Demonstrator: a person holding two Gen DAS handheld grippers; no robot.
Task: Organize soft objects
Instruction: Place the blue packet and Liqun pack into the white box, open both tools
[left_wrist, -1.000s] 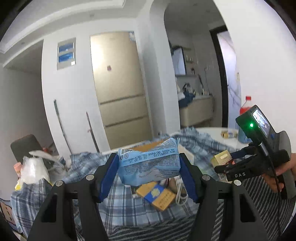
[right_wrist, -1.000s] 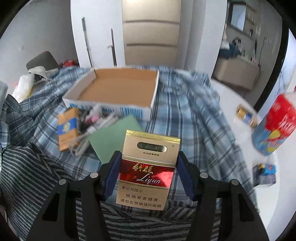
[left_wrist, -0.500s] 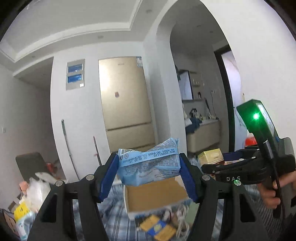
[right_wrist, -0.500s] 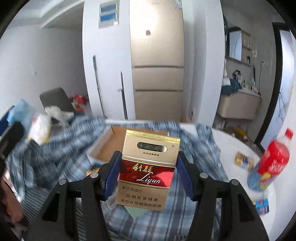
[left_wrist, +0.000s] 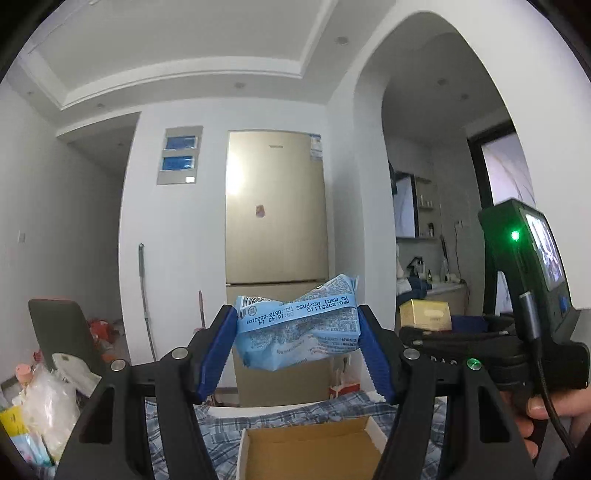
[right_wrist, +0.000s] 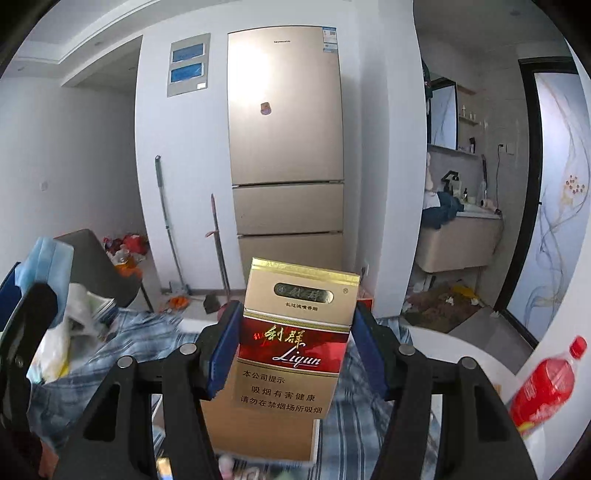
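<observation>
My left gripper (left_wrist: 297, 345) is shut on a crumpled light-blue tissue packet (left_wrist: 295, 325) and holds it high, facing the room. My right gripper (right_wrist: 293, 354) is shut on a gold-and-red cigarette pack (right_wrist: 291, 339), held upright. The right gripper with the pack's gold top (left_wrist: 424, 314) shows at the right of the left wrist view. The open cardboard box (left_wrist: 310, 450) lies below on the blue plaid cloth (left_wrist: 221, 435). The left gripper with the blue packet (right_wrist: 48, 258) shows at the left edge of the right wrist view.
A gold fridge (right_wrist: 286, 147) stands straight ahead against the white wall. A red soda bottle (right_wrist: 546, 384) stands on the white table at right. A dark chair (left_wrist: 59, 332) and plastic bags (left_wrist: 40, 406) are at left. Mops (right_wrist: 170, 225) lean on the wall.
Both grippers have lifted and tilted upward with their objects held. The table, box and clutter have dropped to the bottom of both views, and the fridge and ceiling now fill them.
</observation>
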